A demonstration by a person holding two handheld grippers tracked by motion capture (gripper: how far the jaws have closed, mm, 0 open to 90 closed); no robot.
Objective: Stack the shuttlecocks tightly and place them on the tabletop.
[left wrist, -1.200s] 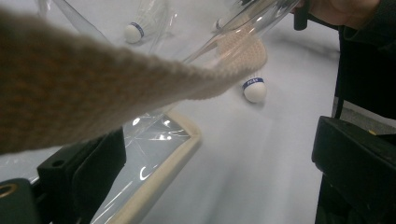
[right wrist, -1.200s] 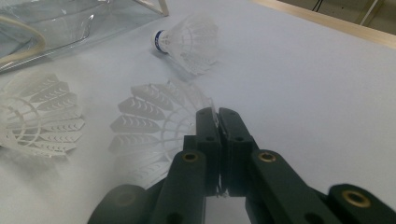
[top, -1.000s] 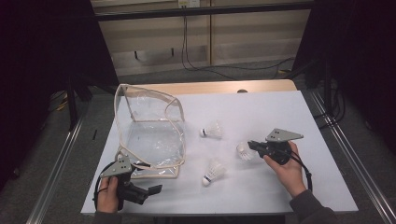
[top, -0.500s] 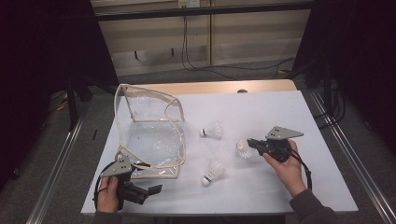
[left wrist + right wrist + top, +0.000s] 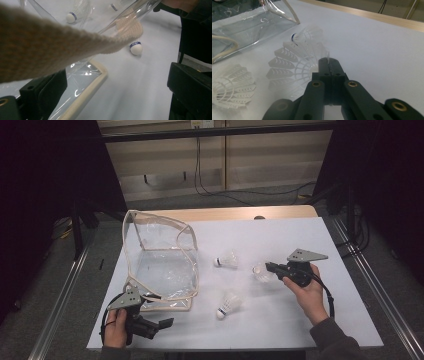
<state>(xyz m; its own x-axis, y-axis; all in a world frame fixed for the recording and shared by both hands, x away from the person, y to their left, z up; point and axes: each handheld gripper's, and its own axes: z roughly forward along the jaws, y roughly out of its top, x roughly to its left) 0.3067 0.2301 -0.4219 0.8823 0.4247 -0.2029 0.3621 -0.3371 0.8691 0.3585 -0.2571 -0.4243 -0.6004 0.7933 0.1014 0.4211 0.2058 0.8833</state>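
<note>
Shuttlecock (image 5: 294,67), pinched by its skirt edge in my right gripper (image 5: 329,65), could slip free if jolted.

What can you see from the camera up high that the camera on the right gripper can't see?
The high view alone takes in the person's hands, the left gripper down by the clear bag's near edge, and the floor around the table.

The right gripper view alone shows, close up, its jaws shut on the skirt edge of a shuttlecock, with each rib of the white plastic skirt visible.

Both show the right gripper, three white shuttlecocks, the bag and the white tabletop.
</note>
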